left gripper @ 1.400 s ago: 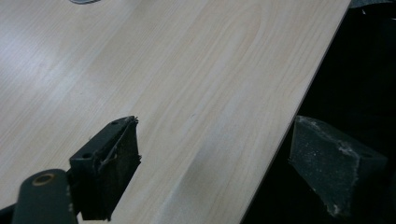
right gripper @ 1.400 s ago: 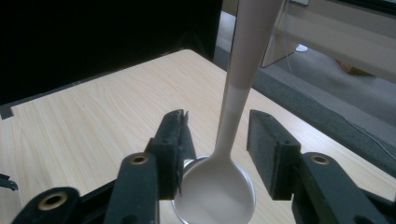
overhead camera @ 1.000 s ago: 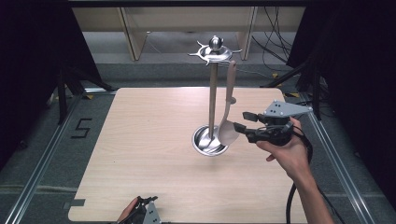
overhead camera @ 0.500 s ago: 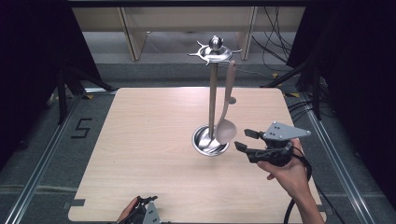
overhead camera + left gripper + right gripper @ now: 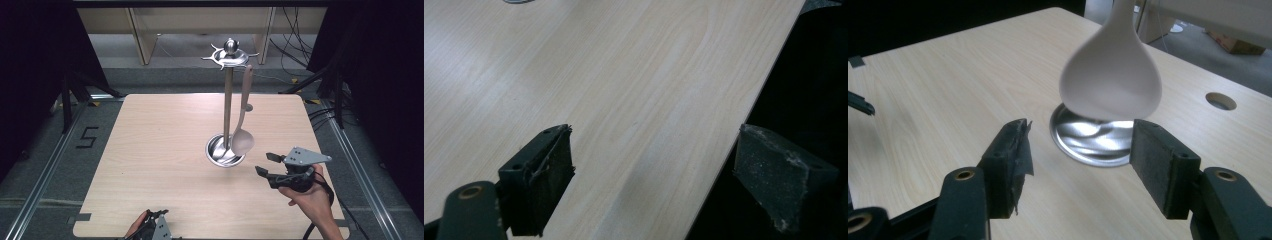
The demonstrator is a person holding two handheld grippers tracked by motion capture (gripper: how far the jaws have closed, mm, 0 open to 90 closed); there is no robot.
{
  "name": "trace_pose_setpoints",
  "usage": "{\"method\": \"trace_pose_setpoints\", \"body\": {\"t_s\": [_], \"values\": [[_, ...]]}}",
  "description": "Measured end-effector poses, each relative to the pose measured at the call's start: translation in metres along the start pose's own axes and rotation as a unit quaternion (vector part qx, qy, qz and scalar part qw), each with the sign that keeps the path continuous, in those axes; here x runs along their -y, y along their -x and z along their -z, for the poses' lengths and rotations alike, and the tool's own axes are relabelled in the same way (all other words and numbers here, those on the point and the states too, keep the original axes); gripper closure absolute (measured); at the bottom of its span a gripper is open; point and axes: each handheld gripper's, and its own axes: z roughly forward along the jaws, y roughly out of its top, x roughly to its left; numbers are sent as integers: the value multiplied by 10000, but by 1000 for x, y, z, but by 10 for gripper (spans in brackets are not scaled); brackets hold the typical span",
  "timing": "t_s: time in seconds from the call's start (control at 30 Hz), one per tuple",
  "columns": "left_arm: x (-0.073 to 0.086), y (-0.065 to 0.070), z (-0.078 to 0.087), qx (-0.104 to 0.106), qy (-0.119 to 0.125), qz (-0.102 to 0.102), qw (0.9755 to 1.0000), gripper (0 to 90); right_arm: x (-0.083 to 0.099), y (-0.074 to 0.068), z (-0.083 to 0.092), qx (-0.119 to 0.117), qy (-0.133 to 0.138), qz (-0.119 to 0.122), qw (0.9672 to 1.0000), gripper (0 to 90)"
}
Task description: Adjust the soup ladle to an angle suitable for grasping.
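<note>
hangs by its handle from the top ring of the metal stand (image 5: 228, 100), the pale ladle (image 5: 242, 140), bowl low over the stand's round base (image 5: 1093, 137) near the table's (image 5: 150, 150) middle. sits just right of that base, the right gripper (image 5: 265, 164), jaws wide, just been opening, nothing between them. rests at the near edge, the left gripper (image 5: 651, 180), jaws spread, empty.

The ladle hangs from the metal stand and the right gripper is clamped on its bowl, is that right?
Not quite. The ladle does hang from the metal stand, but the right gripper stands open, apart from its bowl, as the right gripper view shows.
</note>
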Motion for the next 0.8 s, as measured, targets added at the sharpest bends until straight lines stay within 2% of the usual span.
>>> {"method": "trace_pose_setpoints", "body": {"t_s": [0.1,0.13,0.2,0.23,0.27,0.3,0.37,0.47,0.5,0.63,0.67,0.73,0.8], "values": [[0,0,-1,-55,19,-5,10000,149,7,-1,-2,46,-97,-4,9999,389],[0,0,0,-9,8,-10,10000,149,10,2,-4,57,-78,166,9998,386],[-1,0,0,-14,56,-12,10000,149,15,2,-6,41,-157,138,9998,376],[-2,1,-1,-54,56,-6,10000,149,18,0,-6,48,-255,-79,9996,370],[-3,1,-1,-44,42,-36,10000,149,20,2,-7,62,-225,54,9997,362],[-3,1,-1,-44,42,-36,10000,149,20,2,-7,62,-225,54,9997,362],[-3,1,-2,-23,23,-23,10000,149,28,1,-9,117,-391,-69,9991,348],[-2,1,-3,-37,3,-13,10000,149,33,4,-10,98,-427,12,9990,345],[-2,0,-3,-61,0,-11,10000,149,39,4,-10,89,-545,-34,9985,338],[-2,-1,-2,-72,3,-5,10000,149,47,4,-8,109,-638,-41,9979,334],[-2,0,-2,59,2,5,10000,149,49,2,-7,89,-637,-96,9979,333],[-2,1,-2,-51,16,-16,10000,149,53,2,-4,91,-659,-104,9977,331],[-2,1,-2,8,-1,-12,10000,149,58,1,-1,119,-718,-135,9973,324]]}}
